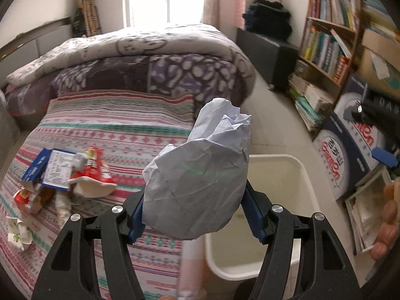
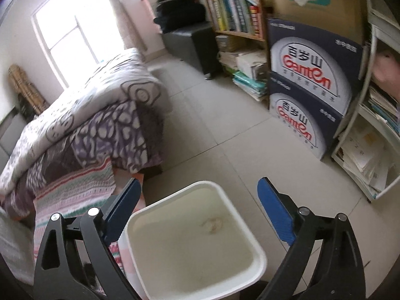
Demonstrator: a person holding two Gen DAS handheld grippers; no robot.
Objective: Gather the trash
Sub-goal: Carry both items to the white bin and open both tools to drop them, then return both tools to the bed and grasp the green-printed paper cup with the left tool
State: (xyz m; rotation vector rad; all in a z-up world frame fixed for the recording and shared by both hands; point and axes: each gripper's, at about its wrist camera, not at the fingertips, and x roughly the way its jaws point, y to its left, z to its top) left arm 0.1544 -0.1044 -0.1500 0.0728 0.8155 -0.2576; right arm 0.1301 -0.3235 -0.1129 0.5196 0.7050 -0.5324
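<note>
In the left wrist view the left tool (image 1: 193,215) fills the bottom of the frame, its blue pads clamped on a big crumpled ball of pale grey-white paper (image 1: 197,175) that bulges up through the centre. Behind and to the lower right of the ball stands a white square plastic bin (image 1: 303,175) on the floor, just beside the bed's edge. At the left edge, on the striped pink, red and green bedsheet (image 1: 120,135), lies a loose cluster of trash: a blue and white carton (image 1: 50,168), a red wrapper (image 1: 93,165) touching it, and smaller scraps toward the lower left. At the right edge part of the right tool and a person's fingers (image 1: 386,227) show. Further back, a folded purple and white patterned quilt (image 1: 155,62) covers the far half of the bed, with a window above it at the top centre and a wooden bookshelf full of books (image 1: 327,30) in the upper right

In the right wrist view the right tool (image 2: 200,210) stands with its blue pads wide apart and nothing between them, above the same white bin (image 2: 255,247) at bottom centre; a small brownish smudge or scrap lies inside. Beyond, at the right, two stacked dark blue cardboard boxes with red lettering (image 2: 310,80) sit on the pale tiled floor (image 2: 212,105)
</note>
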